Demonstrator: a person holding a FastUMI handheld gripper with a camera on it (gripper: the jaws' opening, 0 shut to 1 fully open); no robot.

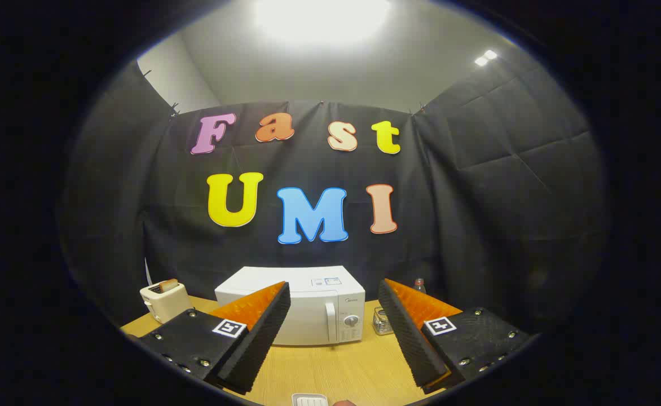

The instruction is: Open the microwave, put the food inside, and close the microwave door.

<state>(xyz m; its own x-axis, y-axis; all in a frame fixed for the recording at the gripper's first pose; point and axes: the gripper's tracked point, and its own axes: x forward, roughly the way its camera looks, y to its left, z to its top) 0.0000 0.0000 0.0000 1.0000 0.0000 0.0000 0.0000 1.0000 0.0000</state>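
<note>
A white microwave [308, 307] stands on the wooden table [330, 372] against the back cloth, its door shut, with a vertical handle and a round knob on its right side. My gripper [335, 299] hovers well in front of it, fingers spread wide apart with nothing between them. The left fingertip [277, 299] overlaps the microwave's front left, the right fingertip [390, 299] lies off its right side. Close below the fingers, at the table's near edge, sits a small white ridged dish [309, 400] with something reddish just right of it, too cut off to tell.
A cream toaster [164, 299] with a slice of bread in it stands left of the microwave. A small clear glass jar [382, 321] and a bottle with a red cap [419, 285] stand to the microwave's right. Bare wood lies between the fingers and the microwave.
</note>
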